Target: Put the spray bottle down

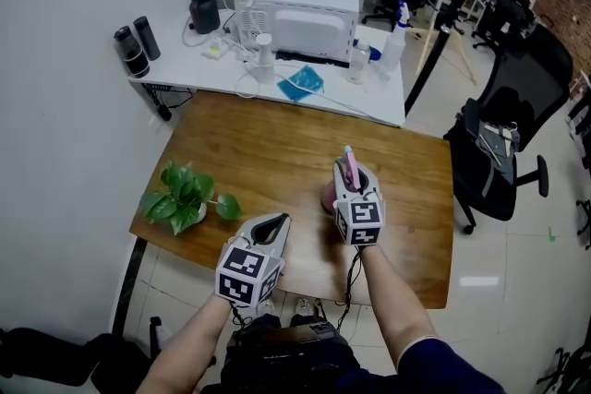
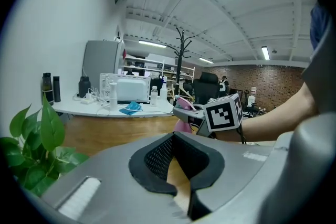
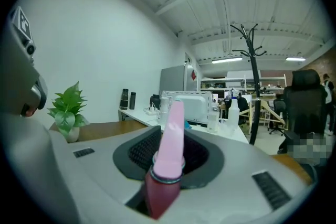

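My right gripper (image 1: pixel 349 178) is shut on a pink spray bottle (image 1: pixel 350 163), gripping it just below its neck; the pink head sticks up past the fingers and the darker body (image 1: pixel 329 197) hangs below, over the middle of the wooden table (image 1: pixel 277 138). In the right gripper view the spray bottle (image 3: pixel 169 162) stands upright between the jaws of the right gripper (image 3: pixel 168 157). My left gripper (image 1: pixel 274 222) hovers over the table's near edge, shut with nothing in it. The left gripper view shows its tips (image 2: pixel 176 157) together and, beyond them, the right gripper (image 2: pixel 210 115) with the bottle (image 2: pixel 182 124).
A potted green plant (image 1: pixel 185 197) stands at the wooden table's left edge. Behind is a white desk (image 1: pixel 369 101) with a white appliance (image 1: pixel 300 14), several bottles and cables. A black office chair (image 1: pixel 503 134) stands at the right, and a coat stand (image 3: pixel 252 81) beyond.
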### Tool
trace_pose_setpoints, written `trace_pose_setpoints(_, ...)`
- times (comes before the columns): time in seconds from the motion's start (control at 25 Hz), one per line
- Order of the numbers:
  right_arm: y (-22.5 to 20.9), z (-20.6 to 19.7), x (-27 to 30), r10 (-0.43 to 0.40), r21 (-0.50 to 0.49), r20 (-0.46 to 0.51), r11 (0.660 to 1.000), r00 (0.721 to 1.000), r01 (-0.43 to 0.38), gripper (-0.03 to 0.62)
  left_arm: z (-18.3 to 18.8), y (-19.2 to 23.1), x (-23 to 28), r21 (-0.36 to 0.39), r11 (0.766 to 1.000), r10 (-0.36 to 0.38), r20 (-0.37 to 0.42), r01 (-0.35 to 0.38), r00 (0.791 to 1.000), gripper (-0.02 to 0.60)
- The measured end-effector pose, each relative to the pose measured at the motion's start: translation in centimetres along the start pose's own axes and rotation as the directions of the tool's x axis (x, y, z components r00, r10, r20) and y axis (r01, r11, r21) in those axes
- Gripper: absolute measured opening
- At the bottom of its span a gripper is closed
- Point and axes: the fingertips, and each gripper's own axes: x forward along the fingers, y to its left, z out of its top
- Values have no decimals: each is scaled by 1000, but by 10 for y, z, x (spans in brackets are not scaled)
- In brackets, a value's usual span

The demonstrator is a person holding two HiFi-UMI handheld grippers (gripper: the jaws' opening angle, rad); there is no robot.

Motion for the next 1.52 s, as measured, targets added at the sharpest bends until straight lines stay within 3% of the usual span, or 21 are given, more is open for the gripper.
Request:
trace_pose_setpoints(0.44,15,-23,25,10,-48,-56,999,998,-13,115,-15,19,-2,-33,999,5,-31,-6,1000,9)
trace_pose_setpoints(0.8,20,-23,22,2,-79,-30,997,1000,-4,121,-16,17,-3,-37,999,-7,-32,5,999,9)
trace_pose_setpoints(0.88,18,-26,23,-3,-67,-47,998,999,-1,131,-16,17,-4,-38,999,-8,-32,7,999,9)
trace_pose_setpoints(0.92,17,-28,23,-6,-60,-56,998,998,2,173,-15,18,-4,-38,999,-8,-31,7,999,9)
trace_pose_setpoints(1.12,13,-36,20,-6,-25,-88,1000,996,3,247,-16,17,-5,-36,999,-11,-28,10,1000,9)
trace_pose_setpoints(1.36,11,-38,-17,2,63,-107,998,994,5,247,-10,14,-2,-42,999,-29,-18,28,999,9)
trace_pose_setpoints(1.52,5,-25,-64,-35,181,-56,982,998,45,247,-6,5,4,-58,996,-71,-3,71,997,9)
